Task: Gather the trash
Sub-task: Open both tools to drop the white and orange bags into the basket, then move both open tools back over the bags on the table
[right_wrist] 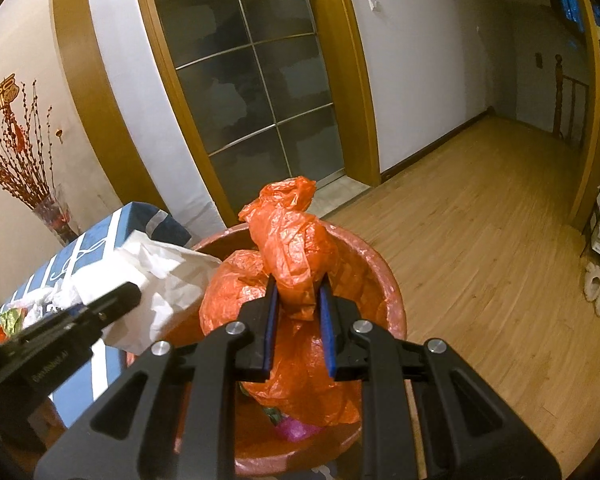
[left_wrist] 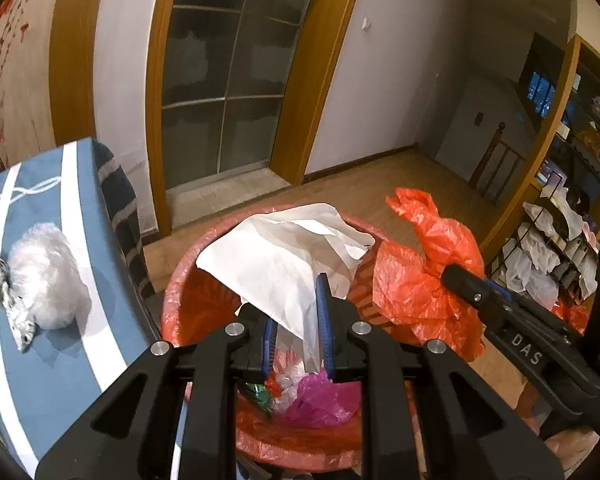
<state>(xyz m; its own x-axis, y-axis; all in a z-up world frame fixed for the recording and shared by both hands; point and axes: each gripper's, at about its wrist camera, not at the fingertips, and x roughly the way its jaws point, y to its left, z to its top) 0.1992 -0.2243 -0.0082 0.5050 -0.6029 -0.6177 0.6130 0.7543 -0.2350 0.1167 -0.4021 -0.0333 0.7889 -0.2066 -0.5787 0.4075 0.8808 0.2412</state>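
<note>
Both grippers over the bin (left_wrist: 172, 296), which stands on wood floor (right_wrist: 480, 240) just beside a blue-and-white striped box (left_wrist: 76, 240)

L gripper (left_wrist: 298, 320): jaws clenched on a crumpled white paper sheet (left_wrist: 276, 252). Sheet's narrow end is pinched between the blue pads; the rest fans up and away from the gripper, toward the far rim of the bin. Long axis runs roughly along the gripper's own line, wide end highest. From the right wrist view the same paper (right_wrist: 168, 280) sits at the bin's left edge, partly over the box, w/ L gripper (right_wrist: 136, 294) coming in from the left

R gripper (right_wrist: 300, 308): jaws grasping the orange plastic bag (right_wrist: 296, 248) — the bin's liner, gathered into a twisted neck. Neck stands roughly upright between the pads, tip pointing up and slightly away; loose body of the bag balloons out below and to the left, inside the bin. Left wrist view shows the bag (left_wrist: 424, 268) pulled up at the bin's right side, R gripper (left_wrist: 456, 276) on it

Inside bin, under the paper: pink plastic (left_wrist: 320, 396), a green scrap (left_wrist: 260, 394), other bits, can't tell what

On box top: a white fluffy lump (left_wrist: 48, 276), a patterned scrap beside it

Behind: glass-panel door (left_wrist: 228, 72) in wood frame
</note>
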